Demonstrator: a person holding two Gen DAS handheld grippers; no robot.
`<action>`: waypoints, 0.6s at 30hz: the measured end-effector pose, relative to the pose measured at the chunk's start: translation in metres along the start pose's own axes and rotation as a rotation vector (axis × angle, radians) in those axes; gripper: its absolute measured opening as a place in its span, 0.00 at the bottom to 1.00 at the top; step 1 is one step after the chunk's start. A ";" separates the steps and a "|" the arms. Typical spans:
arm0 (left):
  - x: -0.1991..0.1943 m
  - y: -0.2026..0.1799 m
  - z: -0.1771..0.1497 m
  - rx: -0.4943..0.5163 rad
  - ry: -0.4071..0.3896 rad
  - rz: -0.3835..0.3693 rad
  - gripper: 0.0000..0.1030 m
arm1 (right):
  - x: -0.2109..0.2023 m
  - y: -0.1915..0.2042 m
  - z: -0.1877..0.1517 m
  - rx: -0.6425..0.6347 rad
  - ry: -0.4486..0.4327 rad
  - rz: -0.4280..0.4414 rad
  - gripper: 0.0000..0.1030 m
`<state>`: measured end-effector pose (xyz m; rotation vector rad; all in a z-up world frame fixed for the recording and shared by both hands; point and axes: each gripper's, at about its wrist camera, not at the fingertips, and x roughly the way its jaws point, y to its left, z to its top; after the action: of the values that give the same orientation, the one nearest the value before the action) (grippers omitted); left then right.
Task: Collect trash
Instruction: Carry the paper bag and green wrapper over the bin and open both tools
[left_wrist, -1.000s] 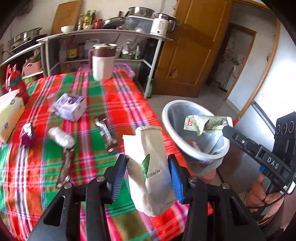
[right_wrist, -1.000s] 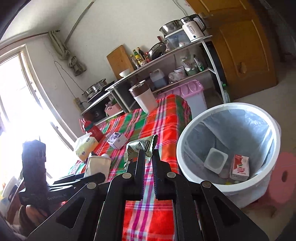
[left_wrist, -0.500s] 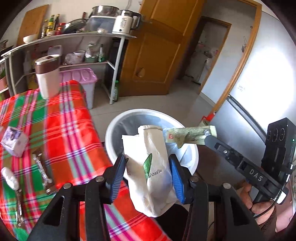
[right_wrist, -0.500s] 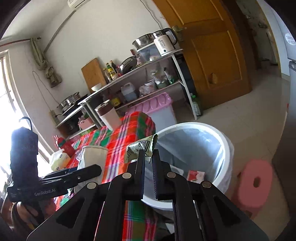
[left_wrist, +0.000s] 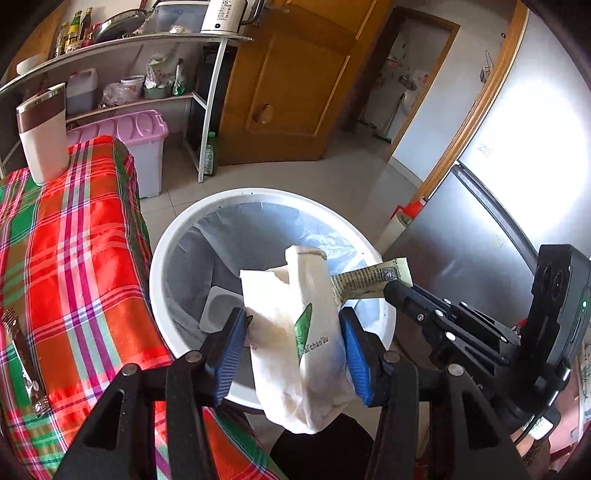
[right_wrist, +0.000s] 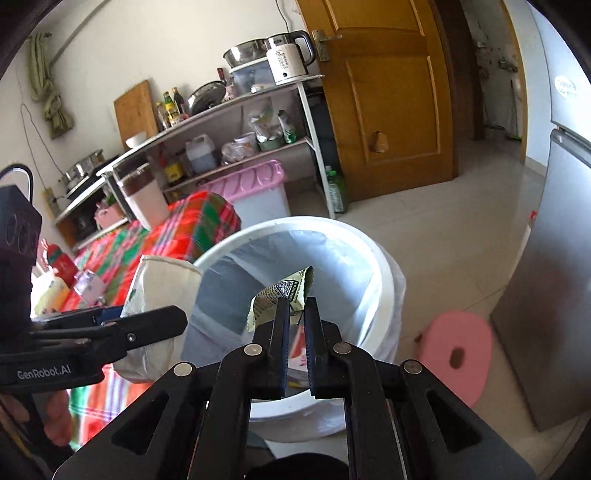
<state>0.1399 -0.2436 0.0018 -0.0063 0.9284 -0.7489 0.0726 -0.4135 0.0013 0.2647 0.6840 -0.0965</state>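
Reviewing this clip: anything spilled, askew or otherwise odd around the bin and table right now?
Nothing spilled. A brown wrapper lies on the tablecloth, not yet collected. The white paper bag sits between the left gripper's opening jaws over the bin; the right gripper pinches a green wrapper.

both tongs are black plastic with silver screws at the joints. the left tongs (left_wrist: 293, 349) have ribbed blue pads (left_wrist: 231, 345) inside the tips. "genrobot.ai" is printed in white along their side.
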 end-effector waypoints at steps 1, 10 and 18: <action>0.002 0.000 0.000 -0.003 0.002 0.005 0.54 | 0.002 0.000 -0.001 -0.006 0.008 0.000 0.09; 0.005 0.008 -0.005 -0.029 0.018 -0.001 0.63 | 0.014 -0.002 -0.007 0.011 0.060 -0.006 0.19; -0.022 0.023 -0.013 -0.052 -0.029 0.021 0.64 | 0.001 0.007 -0.005 0.036 0.031 0.033 0.26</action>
<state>0.1355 -0.2095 0.0026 -0.0525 0.9184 -0.7035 0.0713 -0.4056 -0.0016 0.3122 0.7085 -0.0729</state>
